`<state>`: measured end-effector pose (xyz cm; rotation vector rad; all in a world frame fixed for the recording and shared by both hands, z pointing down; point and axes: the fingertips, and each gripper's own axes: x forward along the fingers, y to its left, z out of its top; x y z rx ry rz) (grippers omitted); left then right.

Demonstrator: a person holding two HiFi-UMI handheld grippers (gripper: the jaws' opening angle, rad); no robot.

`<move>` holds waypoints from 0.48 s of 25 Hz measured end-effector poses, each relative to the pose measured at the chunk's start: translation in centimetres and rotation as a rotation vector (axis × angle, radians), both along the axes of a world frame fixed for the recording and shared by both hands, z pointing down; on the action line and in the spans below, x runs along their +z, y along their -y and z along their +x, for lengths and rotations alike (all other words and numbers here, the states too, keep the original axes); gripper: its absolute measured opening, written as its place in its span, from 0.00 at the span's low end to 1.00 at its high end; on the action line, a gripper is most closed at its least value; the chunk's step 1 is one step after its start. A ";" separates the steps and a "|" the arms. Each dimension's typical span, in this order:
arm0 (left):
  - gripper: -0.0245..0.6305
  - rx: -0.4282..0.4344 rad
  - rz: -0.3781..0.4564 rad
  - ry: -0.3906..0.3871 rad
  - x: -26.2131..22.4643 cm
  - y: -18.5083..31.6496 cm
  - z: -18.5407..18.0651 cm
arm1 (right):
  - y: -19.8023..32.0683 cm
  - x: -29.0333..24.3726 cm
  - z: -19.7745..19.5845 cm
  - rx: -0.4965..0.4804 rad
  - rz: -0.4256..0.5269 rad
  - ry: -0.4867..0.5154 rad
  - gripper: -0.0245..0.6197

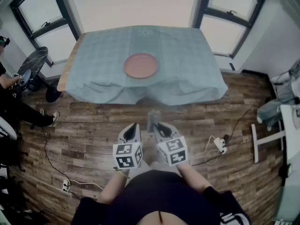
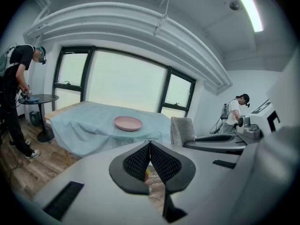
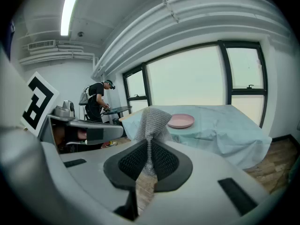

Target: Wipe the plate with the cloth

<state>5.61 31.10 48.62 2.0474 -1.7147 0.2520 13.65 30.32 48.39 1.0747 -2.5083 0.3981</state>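
Plate [image 1: 140,65] rests near the middle of the bench [image 1: 93,71], which is the largest thing ahead: a rectangular top under a pale blue sheet [image 1: 197,78] that hangs in soft folds over the near edge. In the head view the plate lies at about twelve o'clock from both claws, well apart from them across a strip of wood-plank floor [image 1: 84,130]. It looks like a round, shallow, smooth pink dish with a low raised rim, so it has no long axis to line up with. Neither hand is clearly nearer, since the two claws sit side by side, though the cloth-bearing one on the right is what the wiping will need. The cloth [image 3: 151,118] is a grey, open-knit piece with a coarse mesh texture, limp and bunched, and it rises in a soft peak past the jaw tips. The right claw [image 3: 149,149] is closed tight on its lower part, the ribbed black pads pinching the fabric between them. The left claw [image 2: 150,146] is closed pad against pad with nothing in it.
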 end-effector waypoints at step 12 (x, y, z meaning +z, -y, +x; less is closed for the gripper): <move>0.06 -0.013 -0.026 -0.012 0.9 -1.4 -0.1 | -0.7 -0.4 0.0 -0.007 0.006 0.002 0.09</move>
